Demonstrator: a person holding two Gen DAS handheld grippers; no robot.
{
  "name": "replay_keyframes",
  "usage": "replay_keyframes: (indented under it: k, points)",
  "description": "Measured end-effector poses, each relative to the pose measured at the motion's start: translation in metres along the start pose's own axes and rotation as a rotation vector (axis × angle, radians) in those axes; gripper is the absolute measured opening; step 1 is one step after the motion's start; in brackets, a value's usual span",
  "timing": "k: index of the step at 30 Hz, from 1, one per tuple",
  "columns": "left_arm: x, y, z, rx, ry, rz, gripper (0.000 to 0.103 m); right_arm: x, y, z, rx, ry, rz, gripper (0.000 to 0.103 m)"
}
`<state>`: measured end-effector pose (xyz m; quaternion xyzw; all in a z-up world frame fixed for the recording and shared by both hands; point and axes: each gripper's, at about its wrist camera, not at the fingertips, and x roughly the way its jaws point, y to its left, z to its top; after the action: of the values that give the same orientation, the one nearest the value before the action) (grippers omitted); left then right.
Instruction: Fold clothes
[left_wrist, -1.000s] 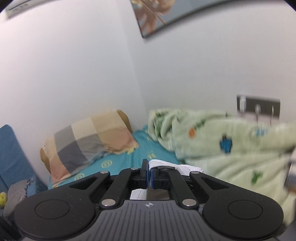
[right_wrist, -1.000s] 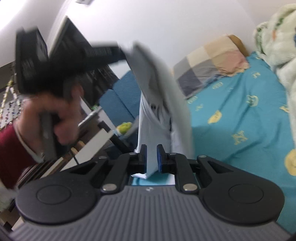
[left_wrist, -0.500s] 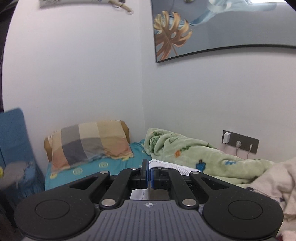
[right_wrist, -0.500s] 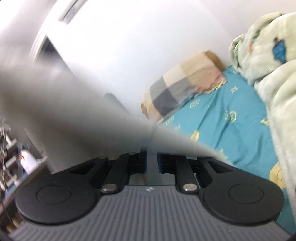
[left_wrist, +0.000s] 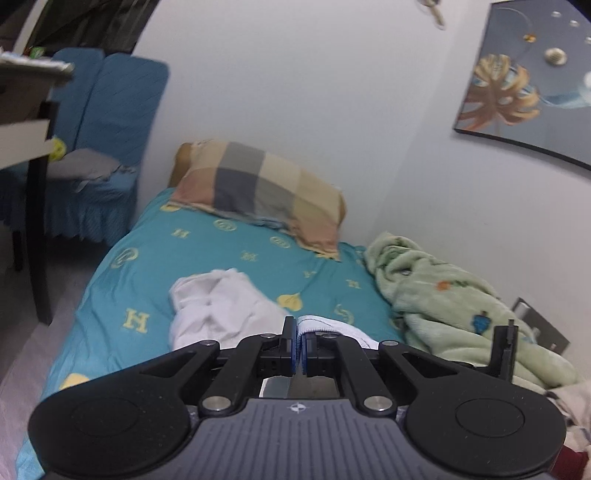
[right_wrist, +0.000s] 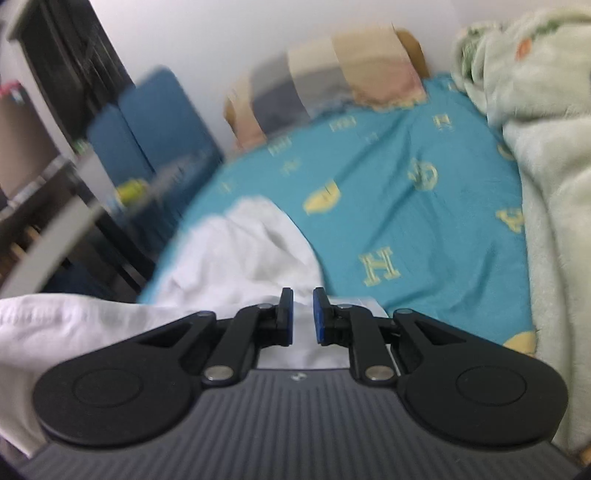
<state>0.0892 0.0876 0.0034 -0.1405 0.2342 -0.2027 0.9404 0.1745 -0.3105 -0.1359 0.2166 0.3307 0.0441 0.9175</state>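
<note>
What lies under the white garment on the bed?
The white garment lies on the teal patterned sheet. Whatever sits directly beneath it is covered, and the tools hide its near edge.

A home bedroom. A bed in a teal sheet printed with yellow letters and emblems fills the middle, pushed into a corner of plain white walls. A checked pillow in tan, grey and pink lies at its far end against the wall. A pale green fleece blanket with small cartoon prints is heaped along the right side. A chair with a blue ruffled cover stands far left, grey cloth on its seat. A framed picture of a golden leaf hangs on the right wall. A dark-legged counter sits at the left edge. White laundry lies crumpled on the sheet.
</note>
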Motion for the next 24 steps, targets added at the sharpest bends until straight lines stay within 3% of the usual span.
replay_keyframes:
  k: [5,9,14,16,20,24]
  points:
    - [0.028,0.049,-0.002,-0.064,0.036,0.066,0.003,0.016,0.014,-0.014,-0.028,0.038,-0.043,0.015]
    - [0.050,0.069,-0.003,-0.106,0.068,0.094,0.003,-0.001,0.051,-0.026,-0.110,0.032,0.039,0.015]
    - [0.058,0.067,-0.003,-0.095,0.072,0.098,0.003,-0.038,0.091,-0.073,-0.172,0.047,0.130,0.016]
    - [0.057,0.063,-0.004,-0.085,0.073,0.103,0.003,-0.046,0.103,-0.091,-0.186,0.065,0.102,0.029]
    - [0.056,0.058,-0.007,-0.069,0.077,0.117,0.003,-0.062,0.128,-0.116,-0.212,0.102,0.105,0.032]
    - [0.054,0.058,-0.011,-0.052,0.071,0.139,0.003,-0.062,0.144,-0.140,-0.139,0.168,0.116,0.058]
